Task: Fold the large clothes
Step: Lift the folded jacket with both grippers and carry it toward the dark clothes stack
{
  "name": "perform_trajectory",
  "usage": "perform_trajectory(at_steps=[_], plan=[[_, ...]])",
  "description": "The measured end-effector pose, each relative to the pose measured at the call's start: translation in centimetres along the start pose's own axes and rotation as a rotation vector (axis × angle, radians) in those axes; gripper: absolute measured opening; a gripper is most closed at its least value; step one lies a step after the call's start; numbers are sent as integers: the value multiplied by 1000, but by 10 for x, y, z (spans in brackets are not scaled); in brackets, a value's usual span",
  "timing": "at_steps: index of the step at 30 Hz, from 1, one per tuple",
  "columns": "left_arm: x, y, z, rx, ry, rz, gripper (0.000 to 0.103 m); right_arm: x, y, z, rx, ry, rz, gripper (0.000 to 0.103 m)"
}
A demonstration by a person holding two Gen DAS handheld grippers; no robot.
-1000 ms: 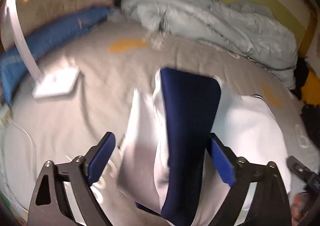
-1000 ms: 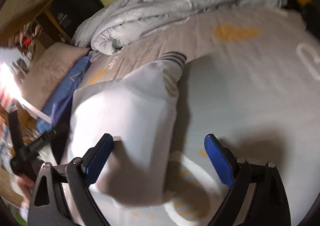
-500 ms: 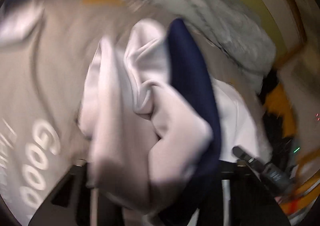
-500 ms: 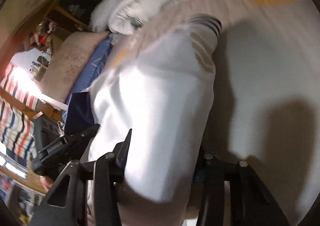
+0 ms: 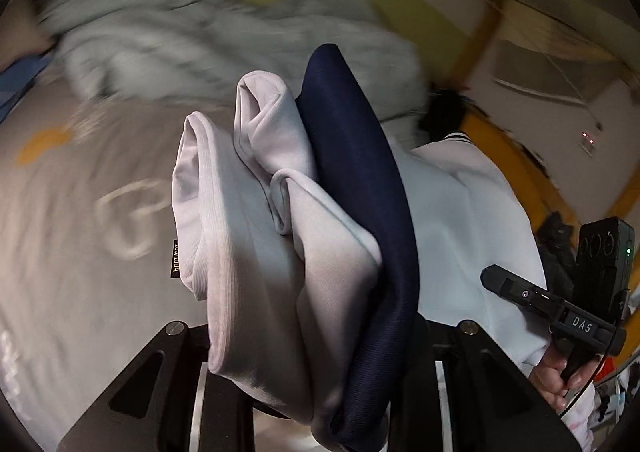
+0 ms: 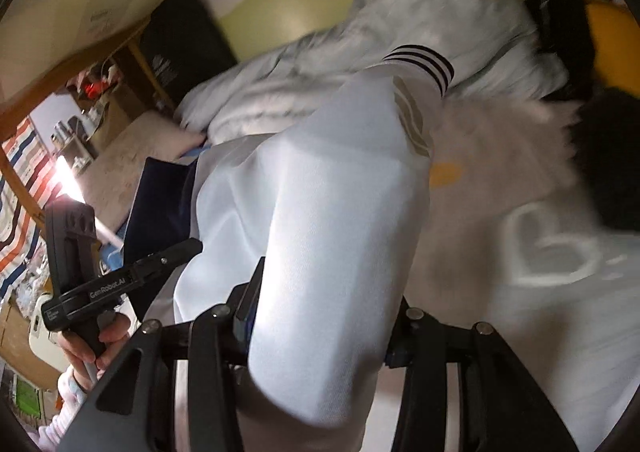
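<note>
I clamp both the left gripper (image 5: 316, 336) and the right gripper (image 6: 320, 316), just closed, on the garment (image 5: 280, 252), lifting it at frame centre to fold.

Dim room light. The quilt (image 5: 224, 48) and bedsheet (image 5: 72, 220) smear with motion blur, while the held white garment (image 5: 256, 236) stays fairly sharp. A lamp (image 6: 66, 172) glares at middle left of the right view. Both frames bend and darken toward the corners.

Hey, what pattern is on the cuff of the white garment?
Thin dark stripes on the white cuff, clearest in the right wrist view.
</note>
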State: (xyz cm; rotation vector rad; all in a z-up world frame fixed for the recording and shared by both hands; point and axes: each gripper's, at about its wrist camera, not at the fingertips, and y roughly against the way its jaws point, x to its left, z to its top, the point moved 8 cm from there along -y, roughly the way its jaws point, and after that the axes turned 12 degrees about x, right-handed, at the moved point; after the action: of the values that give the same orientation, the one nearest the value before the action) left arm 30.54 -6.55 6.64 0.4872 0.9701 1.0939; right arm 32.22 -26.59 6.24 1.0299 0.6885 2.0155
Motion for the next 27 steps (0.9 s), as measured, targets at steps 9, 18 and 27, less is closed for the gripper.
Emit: perform_trajectory(at_steps=[9,18,27], plan=[[-200,-111,87,18,-199,-110,25,-169,146,48,-158,-78,-145,41],[-334,-252,140,31,-275,-161,25,-333,208,93,-248,-201,-269,42],[-323,-386,136,152,-196,-57,37,-470,125,77,-116,-392,-238,51]])
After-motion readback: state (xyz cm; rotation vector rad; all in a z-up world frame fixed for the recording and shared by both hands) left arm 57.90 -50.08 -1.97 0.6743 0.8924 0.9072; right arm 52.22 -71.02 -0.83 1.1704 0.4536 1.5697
